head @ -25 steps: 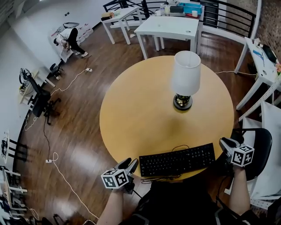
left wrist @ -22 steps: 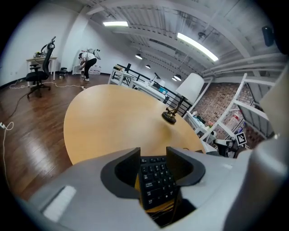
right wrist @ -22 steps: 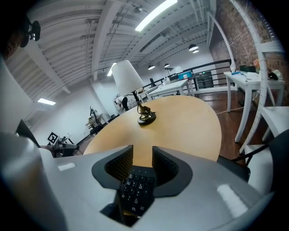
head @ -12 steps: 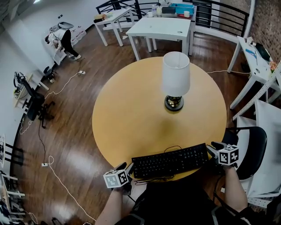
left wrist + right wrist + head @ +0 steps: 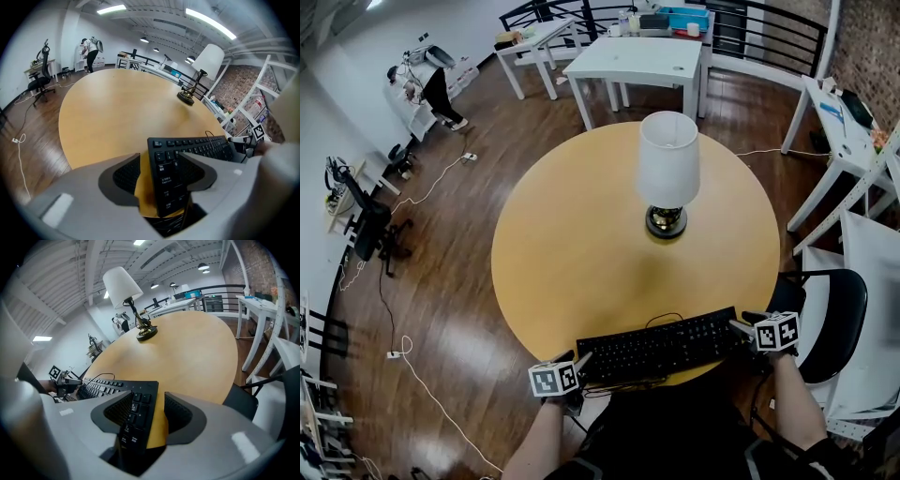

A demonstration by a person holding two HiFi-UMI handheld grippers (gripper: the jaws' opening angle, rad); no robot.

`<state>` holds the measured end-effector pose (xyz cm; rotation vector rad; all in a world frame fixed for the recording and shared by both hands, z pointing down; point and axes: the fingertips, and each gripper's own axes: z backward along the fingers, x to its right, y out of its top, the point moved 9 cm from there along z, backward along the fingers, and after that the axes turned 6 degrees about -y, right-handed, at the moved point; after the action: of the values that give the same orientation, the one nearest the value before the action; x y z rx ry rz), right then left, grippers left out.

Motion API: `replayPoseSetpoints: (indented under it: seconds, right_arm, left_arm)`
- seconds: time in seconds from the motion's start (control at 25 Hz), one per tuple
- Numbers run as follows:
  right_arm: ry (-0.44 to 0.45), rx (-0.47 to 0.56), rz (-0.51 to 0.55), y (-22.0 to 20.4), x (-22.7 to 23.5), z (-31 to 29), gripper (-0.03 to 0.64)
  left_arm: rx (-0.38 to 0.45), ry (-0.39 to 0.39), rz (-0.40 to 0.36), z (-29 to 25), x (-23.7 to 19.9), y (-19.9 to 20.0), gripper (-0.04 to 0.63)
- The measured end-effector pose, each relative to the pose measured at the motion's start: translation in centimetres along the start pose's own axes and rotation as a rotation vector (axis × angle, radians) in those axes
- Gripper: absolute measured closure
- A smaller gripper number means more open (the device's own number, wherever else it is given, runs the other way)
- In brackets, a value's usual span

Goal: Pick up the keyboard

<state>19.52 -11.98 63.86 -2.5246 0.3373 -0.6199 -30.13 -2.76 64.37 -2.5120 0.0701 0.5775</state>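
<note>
Both grippers had come down and in since a second earlier, when they were hanging off the two ends of the keyboard, and their jaws had just been opening on the way. So the left gripper sat spread wide with the keyboard's left end poking in between its jaws. Its own view showed a strip of bare tabletop between one pad and the keys, so nothing was pinched. Same story for the right gripper: wide apart, the right end of the keyboard between the jaws, not squeezed. The keyboard lay flat, keys up, on the near edge of the tabletop. Its long axis ran straight from one gripper to the other, with the right end angled slightly further from the person. Its cable looped off the far side toward the lamp, which stood well beyond both grippers. Neither hand was nearer, since each already had its own end. I'd say the lift only needed both pairs of jaws to close on those ends together, keeping the keyboard level.
</note>
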Motion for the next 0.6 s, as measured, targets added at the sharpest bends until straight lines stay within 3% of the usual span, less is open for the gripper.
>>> replayPoseSetpoints:
  seconds: [0.32,0.48,0.6]
  right_arm:
    - [0.016,-0.036,-0.031,-0.7,0.6,-1.1,0.388]
    - [0.034,-0.045,-0.034,-0.5,0.6,-1.2,0.388]
    - [0.017,-0.05,-0.001,-0.6,0.4,-1.5,0.39]
  left_arm:
    - [-0.033,-0.016,-0.006,-0.6,-0.6,0.2,0.236]
    - [-0.051,-0.063,0.004,-0.8,-0.6,-0.2,0.229]
    - [-0.06,-0.042,-0.017,-0.9,-0.1,-0.4,0.221]
